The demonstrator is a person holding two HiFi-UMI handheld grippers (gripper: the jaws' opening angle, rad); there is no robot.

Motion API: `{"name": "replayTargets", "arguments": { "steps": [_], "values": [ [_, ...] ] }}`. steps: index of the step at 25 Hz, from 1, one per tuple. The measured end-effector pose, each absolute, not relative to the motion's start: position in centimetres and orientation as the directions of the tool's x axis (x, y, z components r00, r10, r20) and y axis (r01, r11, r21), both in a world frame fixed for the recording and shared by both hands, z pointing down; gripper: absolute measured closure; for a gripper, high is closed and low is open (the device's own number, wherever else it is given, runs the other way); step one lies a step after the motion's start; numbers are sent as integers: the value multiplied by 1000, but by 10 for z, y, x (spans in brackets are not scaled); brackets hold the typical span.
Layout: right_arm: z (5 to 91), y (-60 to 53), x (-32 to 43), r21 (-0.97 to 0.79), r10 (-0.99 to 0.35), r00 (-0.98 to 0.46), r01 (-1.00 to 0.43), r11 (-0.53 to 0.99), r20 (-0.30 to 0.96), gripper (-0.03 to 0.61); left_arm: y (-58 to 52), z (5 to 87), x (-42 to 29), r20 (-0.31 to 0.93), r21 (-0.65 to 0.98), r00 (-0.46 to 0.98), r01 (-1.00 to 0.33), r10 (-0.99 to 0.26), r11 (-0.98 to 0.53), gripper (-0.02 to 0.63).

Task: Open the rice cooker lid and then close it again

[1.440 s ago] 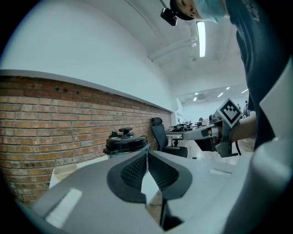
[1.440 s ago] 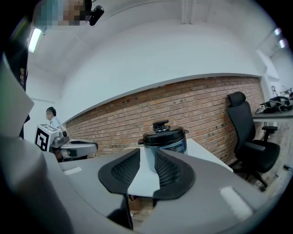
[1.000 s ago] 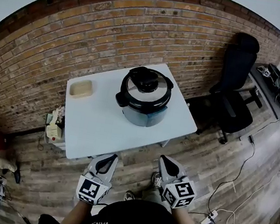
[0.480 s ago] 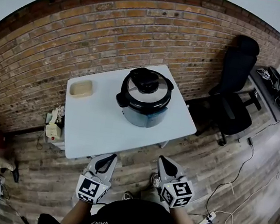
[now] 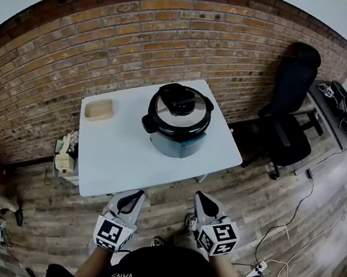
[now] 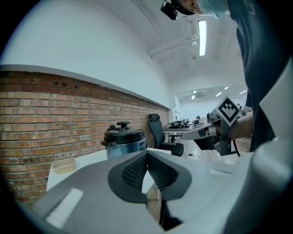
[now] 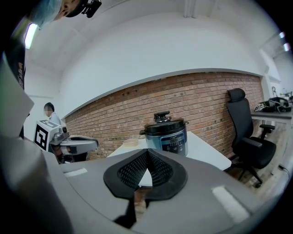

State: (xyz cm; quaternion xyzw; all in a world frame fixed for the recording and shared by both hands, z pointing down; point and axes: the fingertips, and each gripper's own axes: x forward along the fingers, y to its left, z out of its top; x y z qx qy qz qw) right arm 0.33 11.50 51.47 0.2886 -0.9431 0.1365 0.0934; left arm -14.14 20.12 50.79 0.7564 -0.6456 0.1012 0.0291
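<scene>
Brick makes up the biggest thing here: a long red-brown brick wall [image 5: 143,40] across the back of the room. Below it is a wooden floor [image 5: 261,199] made of grey-brown boards. A white table [image 5: 125,156] stands close to the wall. A black office chair [image 5: 286,119] is on the table's right, apart from it.

The rice cooker [image 5: 176,128] sits on the table, near the middle and a bit toward the right side. Its body is blue-grey, with buttons on the front, and black handles stick out at the sides. The lid [image 5: 165,111] is down on top of the cooker, shut. It is shiny silver with a black knob in the middle.

The two grippers are low down by the person [image 5: 166,275], who wears a dark top. They are over the floor, just in front of the table's near edge and well apart from the cooker. The left gripper [image 5: 139,193] points toward the table. Its two jaws are pressed tight together, with nothing between them. The right gripper [image 5: 200,196] is beside it and points the same way. Its jaws are squeezed together too, and they hold nothing.

A small tan tub [image 5: 99,110] sits by the table's far left corner, well apart from the cooker.
</scene>
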Motion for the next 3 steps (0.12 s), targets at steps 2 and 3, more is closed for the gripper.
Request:
{"name": "replayTargets", "arguments": {
  "steps": [2,3],
  "values": [
    [515,114,3,-205,-519,-816,-570,796,254,574,200,509,-141,192,-87,145,-982,-970,-164,612],
    [515,113,3,-206,-519,-816,-570,795,253,574,199,509,-141,193,-88,146,-982,-970,-165,612]
  ]
}}
